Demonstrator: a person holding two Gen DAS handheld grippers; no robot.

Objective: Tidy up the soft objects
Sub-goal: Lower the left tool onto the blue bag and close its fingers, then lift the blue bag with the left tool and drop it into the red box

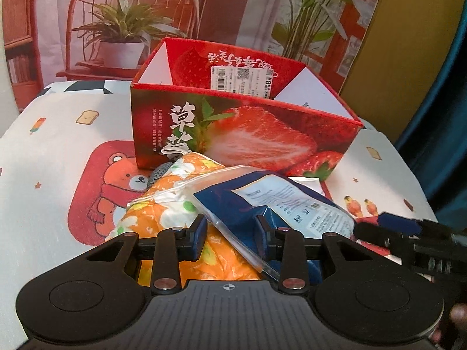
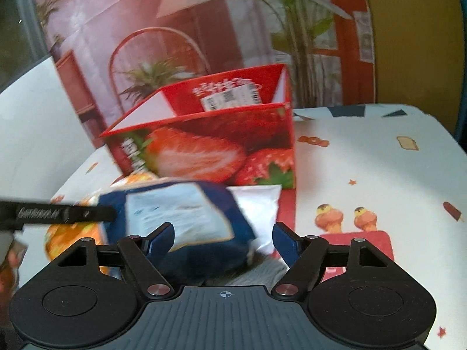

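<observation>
Your left tongs [image 1: 230, 227] stand half open around the blue bag [image 1: 262, 201], the pads not pressing; the right tongs [image 2: 223, 239] gape wider, empty. The bag looks light, slippery and crinkly, so pinch its flat sealed edge.

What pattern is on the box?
Red with big strawberries on the box, clearest in the left wrist view.
</observation>
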